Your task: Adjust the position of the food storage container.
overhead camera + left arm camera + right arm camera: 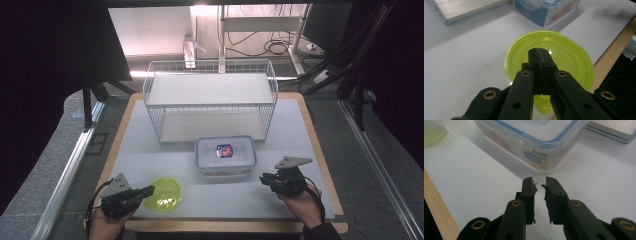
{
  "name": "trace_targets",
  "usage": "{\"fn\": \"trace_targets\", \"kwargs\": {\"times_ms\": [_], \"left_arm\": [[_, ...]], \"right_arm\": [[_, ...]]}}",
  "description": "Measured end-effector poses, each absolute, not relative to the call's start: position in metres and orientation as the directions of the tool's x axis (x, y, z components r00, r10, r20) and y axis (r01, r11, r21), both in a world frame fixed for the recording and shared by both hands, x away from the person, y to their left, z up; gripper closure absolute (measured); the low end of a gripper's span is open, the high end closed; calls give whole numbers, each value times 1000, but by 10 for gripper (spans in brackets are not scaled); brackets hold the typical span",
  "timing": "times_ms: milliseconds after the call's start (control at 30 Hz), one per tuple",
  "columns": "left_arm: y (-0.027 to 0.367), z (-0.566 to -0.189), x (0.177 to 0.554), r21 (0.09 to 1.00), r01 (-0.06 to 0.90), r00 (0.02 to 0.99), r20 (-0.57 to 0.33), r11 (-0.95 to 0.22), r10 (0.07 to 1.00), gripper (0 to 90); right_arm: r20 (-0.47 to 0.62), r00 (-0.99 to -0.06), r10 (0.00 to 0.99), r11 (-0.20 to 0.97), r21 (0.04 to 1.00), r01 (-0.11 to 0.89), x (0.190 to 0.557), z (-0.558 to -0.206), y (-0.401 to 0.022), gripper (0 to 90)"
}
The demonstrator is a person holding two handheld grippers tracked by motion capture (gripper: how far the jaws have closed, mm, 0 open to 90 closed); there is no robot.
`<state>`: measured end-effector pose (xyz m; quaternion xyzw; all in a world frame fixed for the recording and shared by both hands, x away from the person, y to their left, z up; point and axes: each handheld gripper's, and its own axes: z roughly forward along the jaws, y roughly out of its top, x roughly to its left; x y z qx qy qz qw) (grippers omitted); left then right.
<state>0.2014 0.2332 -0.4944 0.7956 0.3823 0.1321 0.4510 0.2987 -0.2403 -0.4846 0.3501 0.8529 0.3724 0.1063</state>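
Note:
A translucent lime-green bowl (164, 194) (571, 52) sits near the table's front left. My left gripper (149, 190) (539, 50) is shut with nothing between its jaws, its tip just above the bowl's near side. A clear plastic box with a blue-rimmed lid (226, 155) (536, 135) stands at the table's middle, with colourful contents and a small red-and-blue item showing through the lid. My right gripper (263, 178) (539, 181) hovers low to the box's right, pointing at its corner. Its jaws stand a narrow gap apart and hold nothing.
A white wire basket (210, 97) with an upper shelf stands behind the box. The white table top (145, 155) has a wooden edge (439, 207) along the front and sides. Cables and metal frames lie on the floor beyond the table.

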Motion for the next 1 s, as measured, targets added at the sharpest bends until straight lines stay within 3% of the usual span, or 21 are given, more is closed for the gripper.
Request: {"fn": "trace_targets", "kwargs": {"times_ms": [300, 700, 1000], "left_arm": [[197, -492, 195, 804, 467, 748, -137, -368, 650, 900], [178, -496, 189, 777, 474, 783, -157, -414, 601, 900], [178, -499, 192, 753, 501, 764, -153, -427, 627, 900]], "right_arm": [[79, -728, 681, 474, 711, 520, 299, -485, -241, 753], [81, -729, 680, 477, 706, 523, 299, -485, -241, 744], [81, -728, 681, 479, 703, 526, 299, -486, -240, 740]]}}
